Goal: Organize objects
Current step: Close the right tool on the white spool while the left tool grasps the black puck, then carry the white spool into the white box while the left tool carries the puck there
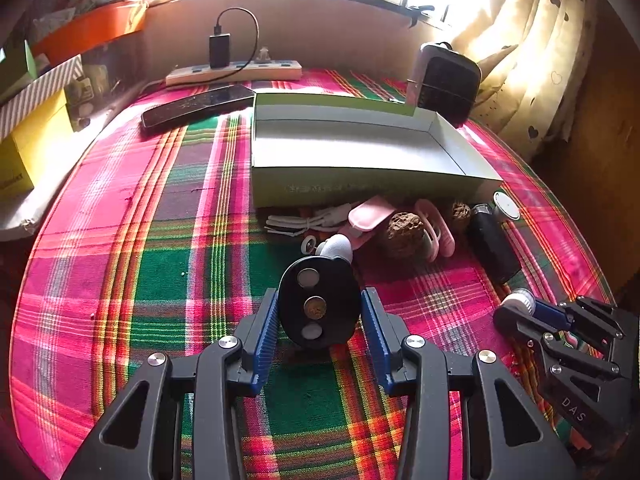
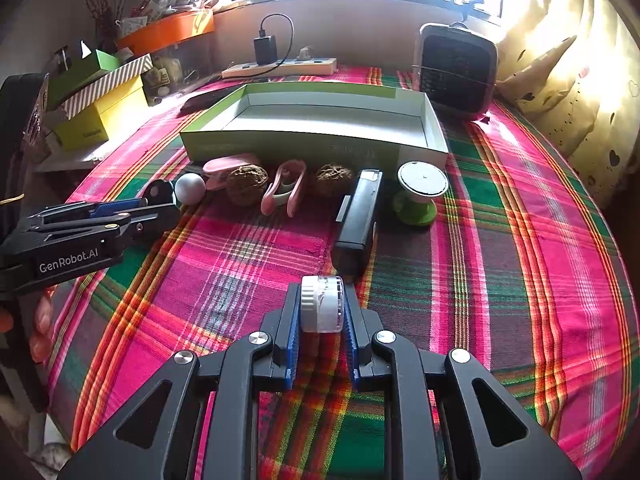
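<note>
Pick-up step: the left claw (image 1: 320,312) pinches a black disc (image 1: 319,304), the right claw (image 2: 322,306) clamps a small jar (image 2: 322,303). Next, carry both toward twelve o'clock into the empty box (image 2: 434,128).

On the plaid cloth (image 2: 500,240) the open box (image 2: 320,136) lies behind a row of small items, with the ball (image 2: 190,188) at its left end, the spool (image 2: 420,192) at its right, the stapler (image 2: 358,216) between spool and walnuts (image 2: 246,184), and the heater (image 2: 456,72) behind the box's right corner.
</note>
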The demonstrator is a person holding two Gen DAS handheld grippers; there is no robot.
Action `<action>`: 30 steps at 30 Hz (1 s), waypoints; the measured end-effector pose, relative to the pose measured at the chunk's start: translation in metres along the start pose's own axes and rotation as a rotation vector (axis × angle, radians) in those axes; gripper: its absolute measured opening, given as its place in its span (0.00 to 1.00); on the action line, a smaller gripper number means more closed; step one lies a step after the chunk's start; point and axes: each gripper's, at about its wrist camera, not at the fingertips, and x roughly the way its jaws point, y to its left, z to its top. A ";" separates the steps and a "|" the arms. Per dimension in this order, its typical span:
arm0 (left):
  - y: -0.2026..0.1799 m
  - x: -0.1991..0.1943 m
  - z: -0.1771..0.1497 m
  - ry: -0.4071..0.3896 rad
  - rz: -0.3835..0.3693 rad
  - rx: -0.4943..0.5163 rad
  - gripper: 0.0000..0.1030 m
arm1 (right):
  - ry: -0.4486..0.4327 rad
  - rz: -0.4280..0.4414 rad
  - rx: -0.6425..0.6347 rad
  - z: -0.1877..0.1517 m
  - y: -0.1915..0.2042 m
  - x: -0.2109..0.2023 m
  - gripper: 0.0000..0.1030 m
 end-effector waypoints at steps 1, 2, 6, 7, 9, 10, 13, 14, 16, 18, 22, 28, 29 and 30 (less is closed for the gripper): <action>-0.001 -0.001 0.001 -0.002 -0.001 0.002 0.38 | -0.002 0.001 -0.002 0.000 0.000 0.000 0.19; -0.002 -0.002 0.001 -0.003 -0.001 0.002 0.38 | -0.005 0.001 -0.005 0.001 0.001 -0.001 0.19; -0.004 -0.008 0.004 -0.014 -0.006 0.006 0.38 | -0.030 -0.005 -0.014 0.006 0.001 -0.007 0.19; -0.005 -0.009 0.005 -0.017 -0.008 0.006 0.38 | -0.035 -0.003 -0.012 0.008 0.001 -0.009 0.19; -0.005 -0.012 0.008 -0.022 -0.009 0.006 0.38 | -0.047 -0.004 -0.015 0.012 0.000 -0.011 0.19; -0.006 -0.013 0.009 -0.024 -0.009 0.006 0.38 | -0.054 -0.008 -0.018 0.015 -0.001 -0.012 0.19; -0.006 -0.016 0.015 -0.031 -0.014 0.010 0.38 | -0.065 0.001 -0.011 0.024 -0.004 -0.014 0.19; -0.006 -0.017 0.017 -0.034 -0.014 0.013 0.38 | -0.069 0.000 -0.011 0.027 -0.006 -0.015 0.19; -0.006 -0.018 0.022 -0.041 -0.013 0.018 0.38 | -0.078 -0.005 -0.015 0.034 -0.007 -0.015 0.19; -0.007 -0.020 0.027 -0.049 -0.021 0.018 0.38 | -0.087 0.001 -0.011 0.041 -0.009 -0.015 0.19; -0.008 -0.023 0.041 -0.067 -0.029 0.030 0.38 | -0.107 0.000 -0.011 0.056 -0.012 -0.016 0.19; -0.006 -0.023 0.065 -0.089 -0.041 0.031 0.38 | -0.134 0.006 -0.003 0.083 -0.021 -0.015 0.19; -0.006 -0.022 0.069 -0.091 -0.036 0.032 0.38 | -0.135 0.001 -0.003 0.087 -0.022 -0.014 0.19; -0.006 -0.021 0.073 -0.091 -0.040 0.037 0.38 | -0.135 0.000 -0.004 0.092 -0.023 -0.013 0.19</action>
